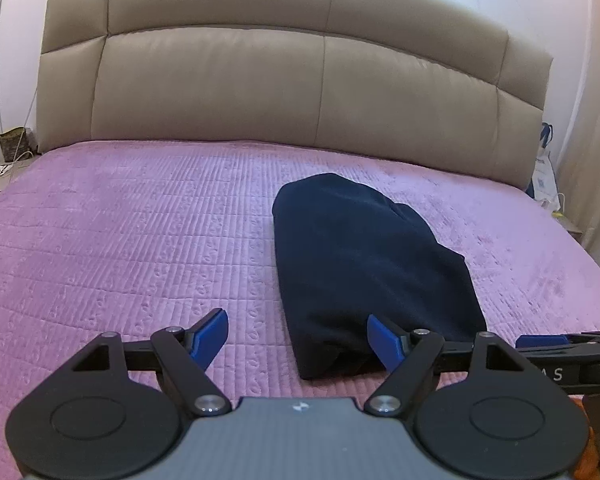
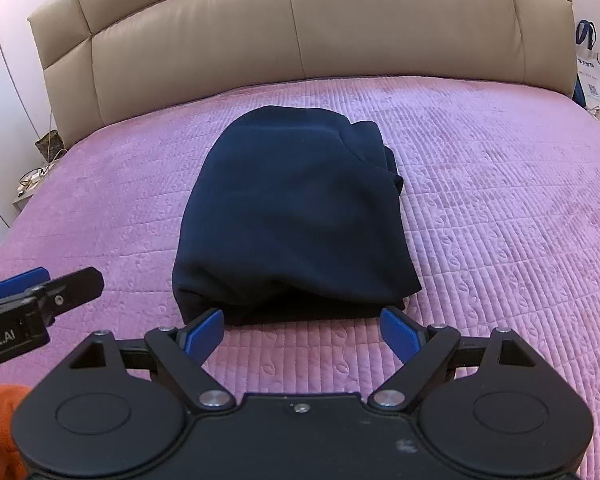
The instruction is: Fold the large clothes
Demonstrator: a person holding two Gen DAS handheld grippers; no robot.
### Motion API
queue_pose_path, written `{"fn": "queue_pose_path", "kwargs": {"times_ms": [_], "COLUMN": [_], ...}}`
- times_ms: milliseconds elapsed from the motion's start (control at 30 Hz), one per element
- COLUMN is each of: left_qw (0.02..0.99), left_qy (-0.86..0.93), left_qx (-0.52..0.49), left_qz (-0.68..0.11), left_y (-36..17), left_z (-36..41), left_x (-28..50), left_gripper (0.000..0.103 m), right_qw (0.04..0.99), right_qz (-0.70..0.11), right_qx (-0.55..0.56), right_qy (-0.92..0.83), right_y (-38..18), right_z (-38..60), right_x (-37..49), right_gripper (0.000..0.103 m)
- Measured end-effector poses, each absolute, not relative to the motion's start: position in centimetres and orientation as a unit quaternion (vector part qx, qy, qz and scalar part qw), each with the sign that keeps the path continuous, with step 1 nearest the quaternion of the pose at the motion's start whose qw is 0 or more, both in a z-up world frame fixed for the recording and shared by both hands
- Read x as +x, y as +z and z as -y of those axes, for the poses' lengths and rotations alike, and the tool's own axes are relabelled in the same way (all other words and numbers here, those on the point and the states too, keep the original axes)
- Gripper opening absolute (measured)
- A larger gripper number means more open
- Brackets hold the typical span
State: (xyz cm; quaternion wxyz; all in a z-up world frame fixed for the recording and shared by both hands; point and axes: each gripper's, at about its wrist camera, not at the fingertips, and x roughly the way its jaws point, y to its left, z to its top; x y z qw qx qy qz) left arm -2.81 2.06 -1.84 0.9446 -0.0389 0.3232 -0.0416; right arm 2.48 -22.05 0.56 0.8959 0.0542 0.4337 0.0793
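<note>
Both claws are off the cloth right now. The navy garment (image 2: pixel 292 216) lies folded into a compact bundle on the pink quilted bedspread (image 2: pixel 500 208), its rounded end toward the far side and its thick folded edge facing the near side, layers stacked there.

The right claw (image 2: pixel 302 334) hangs just short of that near edge, spread wide, blue pads (image 2: pixel 204 334) either side of open bedspread, nothing gripped. Its tips sit right at the bundle's near corners; whether they brush the fabric, I cannot tell.

Over on the left, the left claw (image 1: pixel 302 338) is also spread wide and empty. From its own camera the bundle sits to the right of centre, and the right-hand pad (image 1: pixel 384 342) overlaps the bundle's near left corner in view, while the other pad hovers over bare quilt.

Each claw shows at the edge of the other's camera, so they are side by side at the near side of the bed.

At the far end stands the beige padded headboard (image 1: pixel 292 80). A tote bag (image 2: pixel 590 76) with blue handles leans at the far right, and cables lie on a small nightstand (image 2: pixel 30 188) at the far left.
</note>
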Motion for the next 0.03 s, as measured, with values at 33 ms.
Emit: {"fn": "queue_pose_path", "kwargs": {"times_ms": [33], "left_qw": [0.943], "left_qy": [-0.04], "left_qx": [-0.041], "left_qz": [-0.327], "left_y": [-1.88], "left_z": [-2.11], "left_x": [-2.68], "left_gripper": [0.08], "right_qw": [0.896], "right_qz": [-0.433], "right_qx": [0.054], "right_qy": [0.08], "right_y": [0.56], "right_z": [22.08], "right_x": [2.48], "right_gripper": [0.101]}}
